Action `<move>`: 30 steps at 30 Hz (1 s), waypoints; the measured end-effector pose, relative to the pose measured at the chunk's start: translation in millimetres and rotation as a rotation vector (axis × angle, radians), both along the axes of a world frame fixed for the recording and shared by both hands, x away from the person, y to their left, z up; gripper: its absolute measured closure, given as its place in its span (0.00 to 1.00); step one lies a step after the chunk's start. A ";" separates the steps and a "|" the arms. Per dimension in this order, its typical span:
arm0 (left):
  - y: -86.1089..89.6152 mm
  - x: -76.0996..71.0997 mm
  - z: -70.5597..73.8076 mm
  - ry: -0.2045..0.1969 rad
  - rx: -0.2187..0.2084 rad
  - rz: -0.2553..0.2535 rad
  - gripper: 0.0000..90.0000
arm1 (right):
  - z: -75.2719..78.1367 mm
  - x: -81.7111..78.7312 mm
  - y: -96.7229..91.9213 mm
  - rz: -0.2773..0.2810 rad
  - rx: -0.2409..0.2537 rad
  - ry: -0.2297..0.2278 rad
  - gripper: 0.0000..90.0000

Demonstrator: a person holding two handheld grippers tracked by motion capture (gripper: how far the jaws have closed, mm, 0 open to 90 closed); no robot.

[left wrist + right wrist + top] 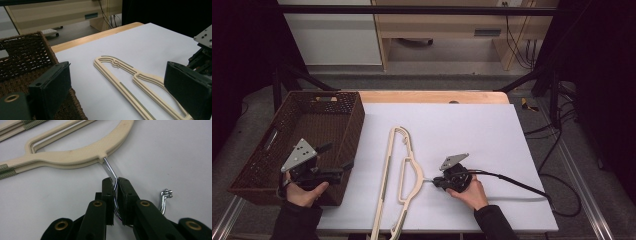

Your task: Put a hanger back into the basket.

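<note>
A stack of cream plastic hangers (399,175) (140,80) (75,155) lies flat on the white sheet, its long bars running away from me. Their metal hooks (110,168) point right, and the curled hook ends (167,193) show beside the jaw. My right gripper (435,181) (115,181) is shut on the hook wires just past the hangers' neck. My left gripper (339,157) (117,72) hovers open with nothing between its jaws, over the right wall of the brown wicker basket (354,125) (25,55).
The white sheet (472,130) covers a wooden table whose far edge (432,96) shows. The right gripper's cable (522,186) trails off to the right. A cabinet (452,30) stands on the floor beyond the table.
</note>
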State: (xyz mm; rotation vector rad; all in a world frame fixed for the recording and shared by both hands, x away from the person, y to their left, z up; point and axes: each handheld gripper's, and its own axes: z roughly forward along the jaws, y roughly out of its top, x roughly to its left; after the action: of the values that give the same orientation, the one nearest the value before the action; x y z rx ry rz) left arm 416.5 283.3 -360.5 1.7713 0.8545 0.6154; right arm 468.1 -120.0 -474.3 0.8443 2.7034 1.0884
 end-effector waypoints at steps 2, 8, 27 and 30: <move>-1.8 -0.4 -0.3 0.000 -0.002 -0.001 0.08 | 1.1 -0.6 0.0 -0.011 0.006 0.004 0.94; -6.5 -0.8 -1.5 0.004 0.003 -0.011 0.08 | 5.1 -1.6 -1.1 -0.029 0.031 -0.005 0.95; -35.3 -4.7 -8.2 0.018 0.034 -0.065 0.09 | 3.2 -0.9 0.0 -0.039 0.018 0.007 0.88; -36.3 -5.1 -8.0 0.015 0.031 -0.068 0.09 | 2.7 -0.1 0.7 -0.028 0.029 -0.026 0.78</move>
State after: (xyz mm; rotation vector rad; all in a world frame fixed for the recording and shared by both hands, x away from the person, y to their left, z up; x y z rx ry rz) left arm 411.4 247.0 -368.5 1.8275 0.7956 0.5744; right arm 468.0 -119.3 -471.5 0.8637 2.6523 1.1279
